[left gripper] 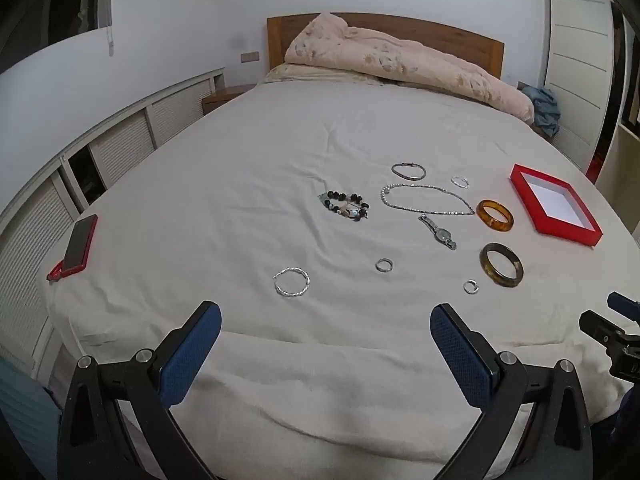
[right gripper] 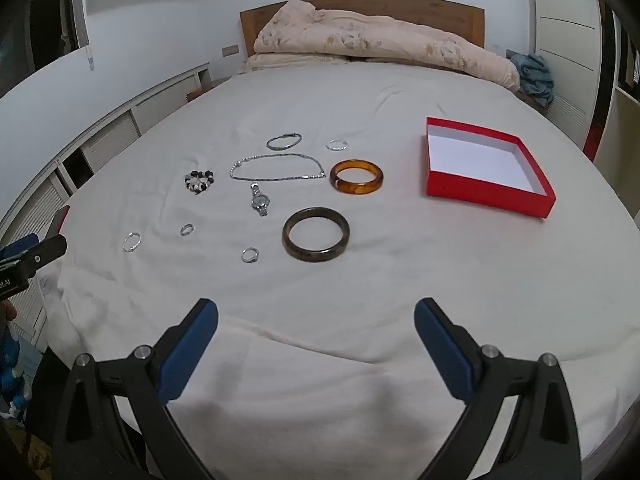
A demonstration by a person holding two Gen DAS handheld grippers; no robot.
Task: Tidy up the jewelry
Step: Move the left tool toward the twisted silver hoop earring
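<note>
Across mid-frame on the bed (right gripper: 400,300), jewelry lies spread singly for easy picking; the red box (right gripper: 486,196) waits upper right. Left gripper (left gripper: 326,320) and right gripper (right gripper: 316,316) hover wide apart, empty.

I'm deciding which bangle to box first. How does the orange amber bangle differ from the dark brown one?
The translucent orange amber bangle is bright and glossy; the dark brown mottled bangle is dull and almost black. The amber one looks smaller across and lies nearer the open red box; the dark one lies nearer the grippers. Both are thick rigid rings lying flat on the white bedsheet, untouched.
</note>
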